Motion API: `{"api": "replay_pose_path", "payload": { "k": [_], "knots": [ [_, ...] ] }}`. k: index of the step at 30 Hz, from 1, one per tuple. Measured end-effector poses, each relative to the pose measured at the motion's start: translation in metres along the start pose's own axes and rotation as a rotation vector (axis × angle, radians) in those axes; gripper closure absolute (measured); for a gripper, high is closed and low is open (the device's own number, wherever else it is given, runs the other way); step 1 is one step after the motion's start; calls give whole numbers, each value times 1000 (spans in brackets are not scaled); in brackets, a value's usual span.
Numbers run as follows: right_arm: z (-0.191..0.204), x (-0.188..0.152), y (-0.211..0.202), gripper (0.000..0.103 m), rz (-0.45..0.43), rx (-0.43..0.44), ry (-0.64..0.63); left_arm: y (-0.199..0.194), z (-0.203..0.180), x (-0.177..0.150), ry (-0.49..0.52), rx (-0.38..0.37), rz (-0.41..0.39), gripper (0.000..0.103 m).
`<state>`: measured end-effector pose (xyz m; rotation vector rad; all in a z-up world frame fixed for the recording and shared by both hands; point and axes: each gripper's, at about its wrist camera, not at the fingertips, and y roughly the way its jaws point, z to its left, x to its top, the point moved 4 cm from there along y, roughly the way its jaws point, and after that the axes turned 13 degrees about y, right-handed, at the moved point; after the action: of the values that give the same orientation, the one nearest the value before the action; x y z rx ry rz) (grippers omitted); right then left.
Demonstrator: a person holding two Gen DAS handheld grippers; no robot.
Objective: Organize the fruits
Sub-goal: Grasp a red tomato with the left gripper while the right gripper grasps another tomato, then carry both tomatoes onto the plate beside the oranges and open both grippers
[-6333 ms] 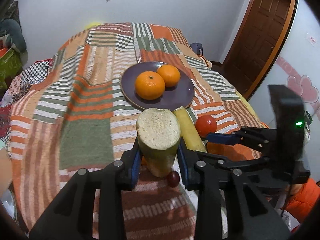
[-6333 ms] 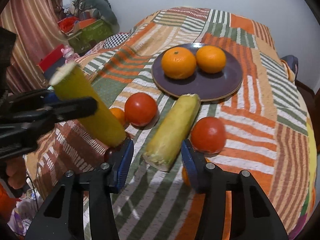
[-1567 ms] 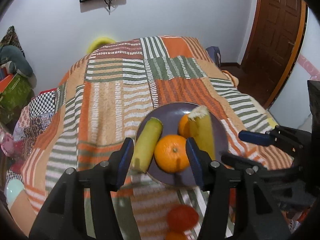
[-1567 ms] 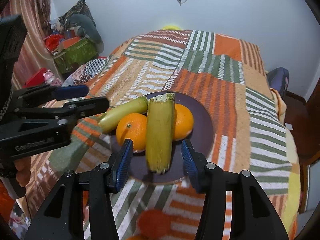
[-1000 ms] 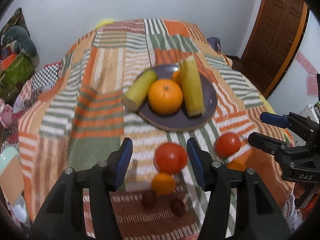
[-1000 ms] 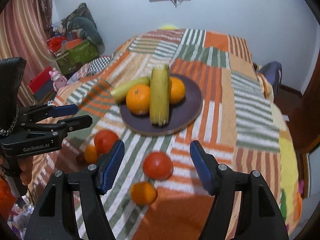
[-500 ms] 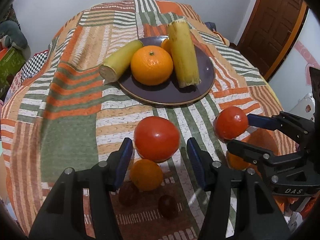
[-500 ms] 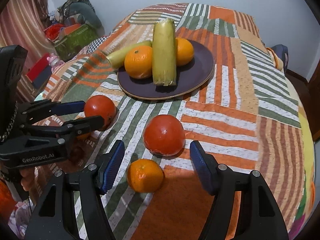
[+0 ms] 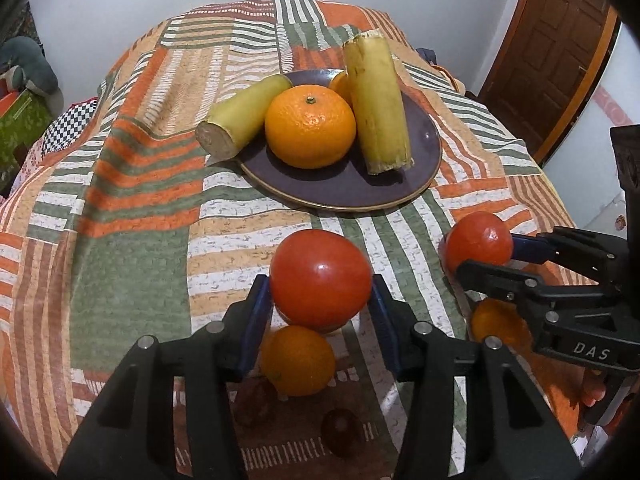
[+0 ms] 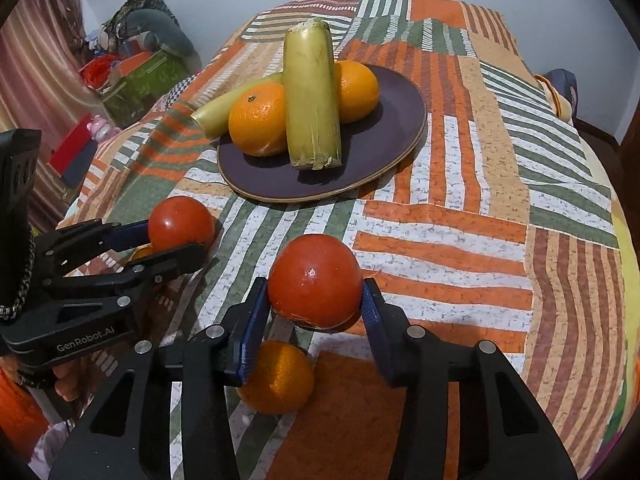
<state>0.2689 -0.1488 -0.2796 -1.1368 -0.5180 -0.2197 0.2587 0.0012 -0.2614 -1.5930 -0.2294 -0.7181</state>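
Two tomatoes sit on the bed near the plate [image 9: 400, 196]: left gripper [image 9: 320, 304] and right gripper [image 10: 316, 300] have just closed jaws around one [image 9: 320, 278] [image 10: 314, 278] each. Smooth, soft; squeeze gently across the middle.

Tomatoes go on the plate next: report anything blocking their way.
Nothing visible. The left claw and right claw have just been closing on the left tomato and right tomato; the cloth from them to the plate is bare. Two oranges and two stalks crowd the plate, leaving its near part free.
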Motion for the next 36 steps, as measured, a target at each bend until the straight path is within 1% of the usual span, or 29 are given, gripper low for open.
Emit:
{"api": "replay_pose_path", "payload": {
  "k": [4, 9, 13, 20, 29, 36],
  "knots": [
    [1, 3, -5, 61, -10, 9, 4, -5, 2, 0, -8, -10, -4, 55],
    [2, 9, -16, 61, -33, 16, 6, -21, 8, 8, -16, -5, -39, 55],
    [0, 22, -24, 61, -64, 13, 8, -35, 15, 24, -21, 11, -83, 55],
    [-1, 49, -36, 61, -126, 19, 16, -47, 26, 57, -21, 25, -142, 55],
    [1, 82, -36, 61, -185, 20, 0, -34, 32, 100, 10, 29, -174, 55],
    [0, 100, -21, 61, -186, 9, -3, -8, 43, 123, 33, 49, -151, 55]
  ]
}}
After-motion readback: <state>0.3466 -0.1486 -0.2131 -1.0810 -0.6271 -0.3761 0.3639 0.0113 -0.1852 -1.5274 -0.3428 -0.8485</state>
